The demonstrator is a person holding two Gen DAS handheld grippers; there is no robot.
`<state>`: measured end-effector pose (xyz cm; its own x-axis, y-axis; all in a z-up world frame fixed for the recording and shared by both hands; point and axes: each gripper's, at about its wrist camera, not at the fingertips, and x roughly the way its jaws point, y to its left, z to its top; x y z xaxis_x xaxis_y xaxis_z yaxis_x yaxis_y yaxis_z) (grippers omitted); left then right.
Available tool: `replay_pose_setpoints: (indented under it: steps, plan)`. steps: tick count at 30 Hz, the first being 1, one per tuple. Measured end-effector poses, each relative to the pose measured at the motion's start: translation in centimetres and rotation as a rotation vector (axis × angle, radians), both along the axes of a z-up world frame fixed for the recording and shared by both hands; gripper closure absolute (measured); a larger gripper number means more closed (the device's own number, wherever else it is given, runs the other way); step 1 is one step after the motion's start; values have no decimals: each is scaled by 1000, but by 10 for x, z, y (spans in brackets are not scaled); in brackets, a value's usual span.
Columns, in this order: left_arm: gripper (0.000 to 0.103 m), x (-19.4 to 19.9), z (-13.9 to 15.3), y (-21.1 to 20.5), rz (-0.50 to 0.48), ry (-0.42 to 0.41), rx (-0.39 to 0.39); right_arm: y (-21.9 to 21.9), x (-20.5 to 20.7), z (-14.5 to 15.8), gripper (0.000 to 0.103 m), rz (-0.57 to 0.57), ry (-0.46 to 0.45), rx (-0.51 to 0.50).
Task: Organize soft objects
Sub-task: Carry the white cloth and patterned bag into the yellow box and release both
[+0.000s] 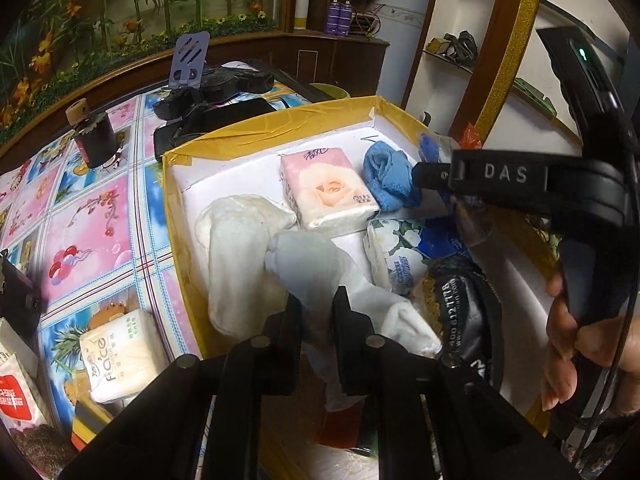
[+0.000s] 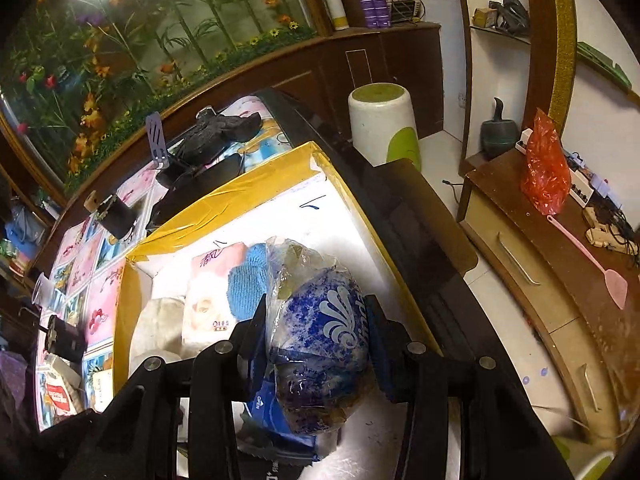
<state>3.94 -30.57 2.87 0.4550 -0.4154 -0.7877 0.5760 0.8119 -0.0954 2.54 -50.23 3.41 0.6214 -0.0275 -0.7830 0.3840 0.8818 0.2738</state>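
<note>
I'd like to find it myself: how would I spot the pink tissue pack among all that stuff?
Look into the white box with yellow-taped edges on the patterned tablecloth. Near its far wall lies the pink tissue pack, between a white cloth and a crumpled blue cloth. It alone shows a pale rose picture and handwriting on top.

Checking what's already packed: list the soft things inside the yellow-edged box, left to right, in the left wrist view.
White cloth → grey-white sock, pinched in the left gripper → pink tissue pack → blue knitted cloth → the right gripper reaching in from the right.
</note>
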Motion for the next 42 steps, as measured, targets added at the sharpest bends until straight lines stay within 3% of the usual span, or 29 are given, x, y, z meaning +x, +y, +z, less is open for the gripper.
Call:
replay_pose_setpoints:
  steps: [10,24,29,36,42]
  plan:
    - [90,-6,-2,-2,8,-62,27,9,4,-3,53,-20,-12,-58]
    - [86,-14,-3,-8,4,-138,79,9,-2,-3,48,-4,-44,-44]
    - [79,-18,-2,-11,-2,-164,88,10,-4,-2,42,6,-58,-36]
    - [60,-26,2,-14,-17,-210,96,10,-9,2,40,8,-93,-27]
    - [58,-27,3,-16,-18,-224,101,12,-15,11,33,10,-144,-39]
